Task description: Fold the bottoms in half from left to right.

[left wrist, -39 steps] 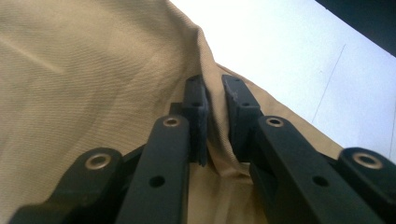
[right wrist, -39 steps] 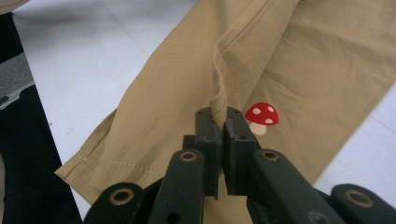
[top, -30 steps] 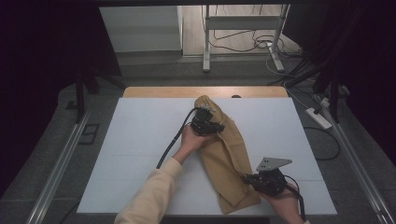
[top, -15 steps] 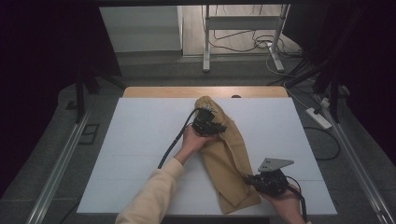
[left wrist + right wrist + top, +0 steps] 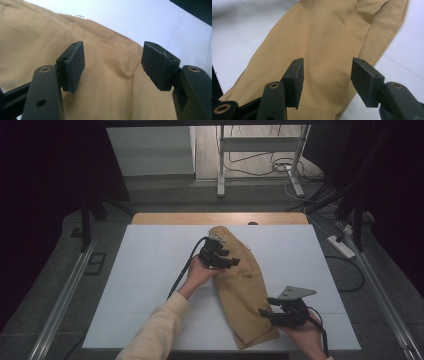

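A: High view has the left gripper (image 5: 231, 261) at centre frame, over the upper part of the tan trousers (image 5: 245, 290), which lie folded lengthwise on the white table (image 5: 150, 270), running from upper centre down to lower right. How would they handle?

B: Likely light, soft and limp cotton, not slippery and not fragile. They would sag and unfold if lifted by one point. A pinch on a folded edge or the hem seam looks the surest hold, one gripper at each end.

A: And the jaws?

B: Left gripper view shows the pads (image 5: 72, 65) spread, bare cloth between them, nothing pinched; they have just been opening. The right gripper (image 5: 266, 312), at lower right near the hem end, also stands spread over the fabric in the right gripper view, its pads (image 5: 295, 80) clear of it, likewise just opened.

A: What stays unclear?

B: How many layers lie under the fold cannot be told. The waistband is partly hidden by the left gripper, and the small label (image 5: 78, 16) is too small to read.
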`<state>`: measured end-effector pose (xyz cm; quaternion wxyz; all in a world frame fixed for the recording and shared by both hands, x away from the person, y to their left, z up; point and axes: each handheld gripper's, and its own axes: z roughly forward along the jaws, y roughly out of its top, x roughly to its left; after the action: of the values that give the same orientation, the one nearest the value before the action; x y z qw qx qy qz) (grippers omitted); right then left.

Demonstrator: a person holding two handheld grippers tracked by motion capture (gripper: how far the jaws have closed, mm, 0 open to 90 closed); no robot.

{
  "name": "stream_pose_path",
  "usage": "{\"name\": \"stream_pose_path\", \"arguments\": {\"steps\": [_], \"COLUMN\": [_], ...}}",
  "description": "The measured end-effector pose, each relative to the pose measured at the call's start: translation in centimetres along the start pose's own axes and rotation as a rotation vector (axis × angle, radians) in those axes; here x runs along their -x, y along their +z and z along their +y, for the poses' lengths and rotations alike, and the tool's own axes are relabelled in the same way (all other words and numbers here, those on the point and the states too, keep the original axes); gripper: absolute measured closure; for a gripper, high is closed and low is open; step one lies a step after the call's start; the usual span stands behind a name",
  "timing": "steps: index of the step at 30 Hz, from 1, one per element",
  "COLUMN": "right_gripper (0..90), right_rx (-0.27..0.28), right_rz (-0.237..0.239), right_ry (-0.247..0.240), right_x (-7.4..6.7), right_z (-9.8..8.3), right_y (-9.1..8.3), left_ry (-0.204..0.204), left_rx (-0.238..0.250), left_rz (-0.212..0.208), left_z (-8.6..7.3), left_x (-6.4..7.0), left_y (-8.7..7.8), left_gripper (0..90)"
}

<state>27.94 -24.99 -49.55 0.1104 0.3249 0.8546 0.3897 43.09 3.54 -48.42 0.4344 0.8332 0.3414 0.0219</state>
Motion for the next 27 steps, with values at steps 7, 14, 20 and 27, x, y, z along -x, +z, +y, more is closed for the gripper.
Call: {"name": "stream_pose_path", "arguments": {"steps": [7, 14, 20, 27], "right_gripper": [43.1, 42.0, 41.6, 41.6], "right_rx": [-0.012, -0.018, -0.033, -0.057], "right_rz": [-0.004, -0.013, -0.021, -0.029], "right_ry": [0.014, 0.031, 0.044, 0.048], "right_x": [0.7, 1.9, 2.8, 3.8], "right_z": [0.4, 1.0, 1.5, 2.1], "right_y": [0.7, 1.5, 2.2, 3.5], "left_ry": [0.027, 0.038, 0.046, 0.036], "left_rx": [-0.004, 0.003, 0.005, 0.010], "left_rz": [0.000, 0.007, 0.002, 0.009], "left_z": [-1.3, -2.8, -4.5, -5.8], "left_x": [0.3, 0.6, 0.7, 0.6], "left_y": [-1.8, -3.5, -5.1, -6.6], "left_gripper": [34.3, 34.5, 34.5, 34.6]}}
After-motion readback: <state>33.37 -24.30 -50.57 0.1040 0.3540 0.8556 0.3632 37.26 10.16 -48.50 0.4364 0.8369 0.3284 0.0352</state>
